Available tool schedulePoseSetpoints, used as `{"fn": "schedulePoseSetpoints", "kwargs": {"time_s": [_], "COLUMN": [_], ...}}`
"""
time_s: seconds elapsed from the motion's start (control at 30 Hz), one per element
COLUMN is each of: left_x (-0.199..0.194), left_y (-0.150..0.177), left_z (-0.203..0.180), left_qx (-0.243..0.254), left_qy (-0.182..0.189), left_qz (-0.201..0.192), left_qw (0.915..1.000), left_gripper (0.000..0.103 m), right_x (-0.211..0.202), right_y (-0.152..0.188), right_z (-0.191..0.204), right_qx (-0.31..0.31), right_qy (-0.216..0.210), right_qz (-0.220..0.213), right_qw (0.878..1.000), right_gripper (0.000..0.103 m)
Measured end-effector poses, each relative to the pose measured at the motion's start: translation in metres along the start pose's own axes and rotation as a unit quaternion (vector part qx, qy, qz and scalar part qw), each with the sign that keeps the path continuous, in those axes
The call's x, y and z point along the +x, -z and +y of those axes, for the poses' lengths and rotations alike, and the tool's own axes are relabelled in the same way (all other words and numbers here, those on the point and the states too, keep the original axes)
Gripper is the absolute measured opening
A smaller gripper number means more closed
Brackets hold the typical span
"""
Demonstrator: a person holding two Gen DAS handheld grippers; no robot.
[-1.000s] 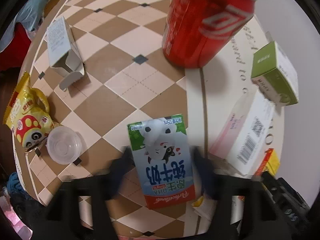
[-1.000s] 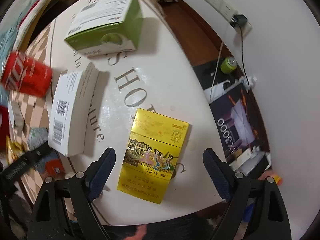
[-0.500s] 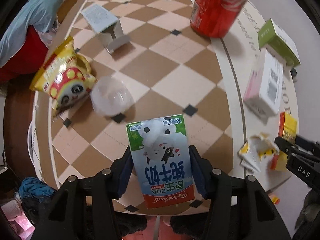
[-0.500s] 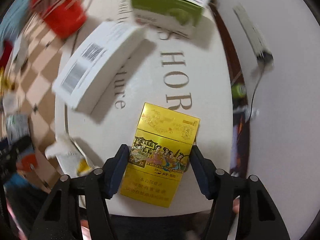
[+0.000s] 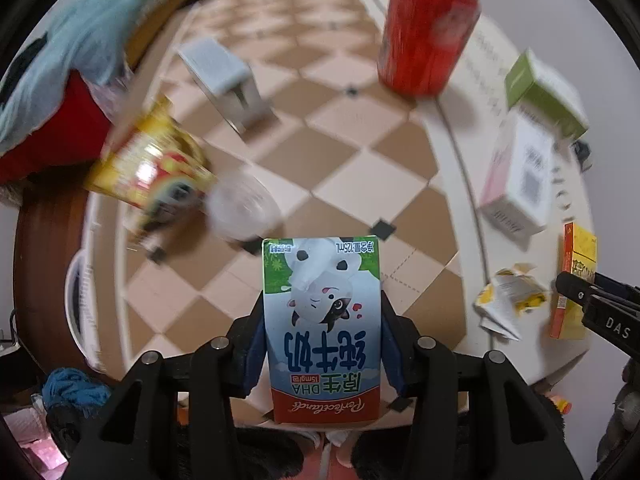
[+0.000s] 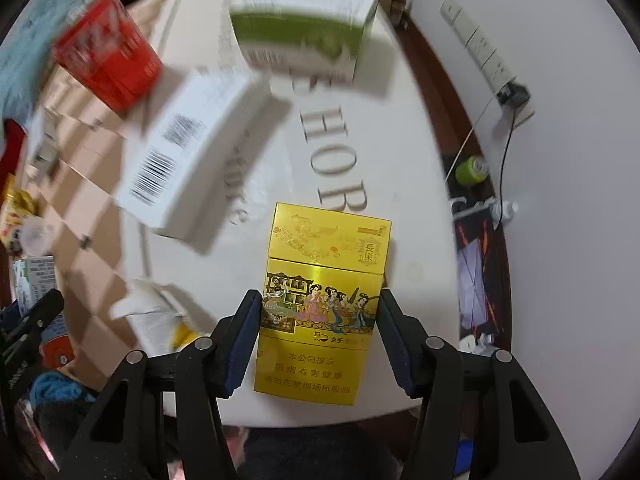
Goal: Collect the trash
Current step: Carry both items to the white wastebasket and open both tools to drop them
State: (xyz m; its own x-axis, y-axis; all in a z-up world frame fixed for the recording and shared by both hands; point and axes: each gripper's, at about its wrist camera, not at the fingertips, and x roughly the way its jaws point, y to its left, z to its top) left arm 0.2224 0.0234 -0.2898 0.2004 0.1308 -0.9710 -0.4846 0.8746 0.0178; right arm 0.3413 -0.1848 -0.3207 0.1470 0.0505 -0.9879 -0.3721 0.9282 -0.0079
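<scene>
My left gripper (image 5: 322, 316) is shut on a small milk carton (image 5: 320, 328) with a cartoon cow, held above the checkered table (image 5: 360, 168). My right gripper (image 6: 320, 316) is shut on a yellow cigarette pack (image 6: 320, 304), over the table's white rim (image 6: 412, 216). The left wrist view shows that same yellow cigarette pack (image 5: 576, 280) and the right gripper's black finger at far right. Other trash lies on the table: a red can (image 5: 424, 40), a crumpled wrapper (image 5: 508, 300), a clear plastic cup (image 5: 240, 208), a yellow snack bag (image 5: 152, 176).
A white box with barcode (image 6: 188, 160) and a green-and-white box (image 6: 304, 32) lie beyond the cigarette pack. A small open white carton (image 5: 224, 80) stands at the back left. Wall sockets (image 6: 480, 48) and a cable run along the right wall.
Both grippers closed on their items a second ago and have since lifted them; the table has dropped further away and the views have shifted, with motion blur now.
</scene>
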Motion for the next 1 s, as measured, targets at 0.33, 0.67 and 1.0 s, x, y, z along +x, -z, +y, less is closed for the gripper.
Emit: {"fn": "schedulePoseSetpoints", "kwargs": {"time_s": [0.33, 0.67, 1.0], "left_x": [-0.138, -0.17, -0.051], "left_y": [0.012, 0.057, 0.104], "left_z": [0.08, 0.277, 0.441], "left_qx": [-0.026, -0.136, -0.277], "left_qy": [0.012, -0.033, 0.026], "left_qz": [-0.146, -0.173, -0.042], "left_qw": [0.9888, 0.9749, 0.9598], "left_gripper": [0.045, 0.045, 0.045], "right_x": [-0.137, -0.161, -0.065], "right_y": [0.022, 0.052, 0.096], "right_z": [0.104, 0.321, 0.516], "right_qx": [-0.082, -0.222, -0.319], "right_qy": [-0.065, -0.17, -0.206], "right_qz": [-0.128, -0.128, -0.029], "right_qw": [0.986, 0.952, 0.925], "right_gripper": [0.06, 0.059, 0.059]}}
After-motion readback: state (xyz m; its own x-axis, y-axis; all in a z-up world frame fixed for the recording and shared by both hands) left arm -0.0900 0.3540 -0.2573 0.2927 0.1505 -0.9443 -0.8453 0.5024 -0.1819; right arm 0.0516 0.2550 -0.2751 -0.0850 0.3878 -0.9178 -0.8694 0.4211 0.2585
